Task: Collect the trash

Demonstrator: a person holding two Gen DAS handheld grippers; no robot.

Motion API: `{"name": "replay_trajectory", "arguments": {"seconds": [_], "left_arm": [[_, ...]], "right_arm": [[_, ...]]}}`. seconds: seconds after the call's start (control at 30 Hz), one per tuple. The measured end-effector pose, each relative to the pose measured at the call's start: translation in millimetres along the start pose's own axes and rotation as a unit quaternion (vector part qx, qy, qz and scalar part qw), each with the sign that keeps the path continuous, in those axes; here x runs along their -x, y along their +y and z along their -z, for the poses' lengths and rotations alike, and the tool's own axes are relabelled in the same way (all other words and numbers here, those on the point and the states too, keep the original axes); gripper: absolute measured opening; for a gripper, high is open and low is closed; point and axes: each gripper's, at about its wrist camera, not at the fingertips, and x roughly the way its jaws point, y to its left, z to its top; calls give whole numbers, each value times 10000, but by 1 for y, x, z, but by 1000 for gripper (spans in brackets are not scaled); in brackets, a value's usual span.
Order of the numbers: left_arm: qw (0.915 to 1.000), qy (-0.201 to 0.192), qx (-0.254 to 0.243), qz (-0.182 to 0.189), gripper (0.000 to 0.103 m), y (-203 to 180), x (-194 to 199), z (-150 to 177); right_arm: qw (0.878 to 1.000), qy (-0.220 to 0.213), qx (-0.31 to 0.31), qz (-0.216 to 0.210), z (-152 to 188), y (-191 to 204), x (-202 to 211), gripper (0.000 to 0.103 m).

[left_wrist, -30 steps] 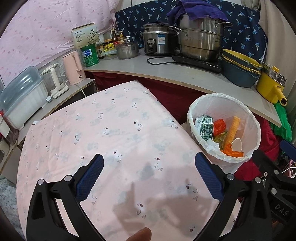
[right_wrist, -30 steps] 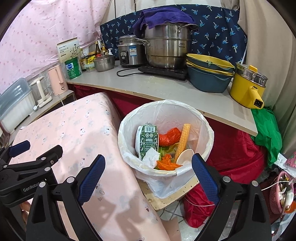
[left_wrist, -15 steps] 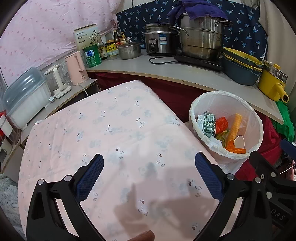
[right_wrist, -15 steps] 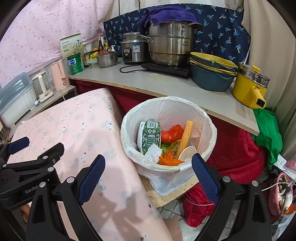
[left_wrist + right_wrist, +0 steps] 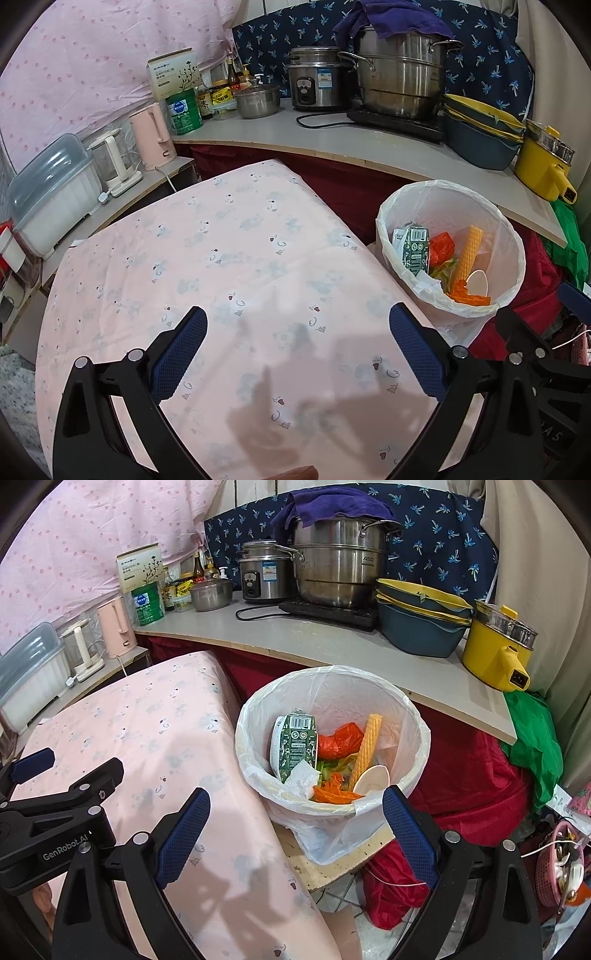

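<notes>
A white bin [image 5: 410, 720] lined with a plastic bag stands beside the pink-clothed table [image 5: 155, 738]; it also shows at the right of the left wrist view [image 5: 513, 258]. Inside lie a green carton [image 5: 297, 746], an orange wrapper [image 5: 340, 738], a yellow corn cob [image 5: 367, 747], a white spoon [image 5: 371, 777] and crumpled paper [image 5: 303, 779]. My right gripper [image 5: 295, 830] hangs open just short of the bin, holding nothing. My left gripper [image 5: 297, 354] is open over the pink tablecloth [image 5: 221, 258], empty.
A grey counter [image 5: 332, 646] behind carries steel pots [image 5: 340, 565], a rice cooker [image 5: 262, 572], stacked basins [image 5: 421, 627] and a yellow pot [image 5: 495, 653]. Pink kettle [image 5: 153, 136] and a covered white box [image 5: 51, 195] stand left. Red cloth [image 5: 461, 775] and a pink basket [image 5: 557, 864] lie right.
Both grippers have drawn back and risen a little, so the bin and table look slightly farther away. Both stay open and empty.
</notes>
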Motion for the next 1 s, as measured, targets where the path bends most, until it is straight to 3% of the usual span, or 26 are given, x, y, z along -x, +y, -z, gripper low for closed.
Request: {"name": "replay_trajectory", "arguments": {"seconds": [1.0], "left_arm": [[9999, 92, -39, -1, 94, -12, -8, 3]], "right_arm": [[9999, 69, -80, 66, 4, -10, -7, 91]]}}
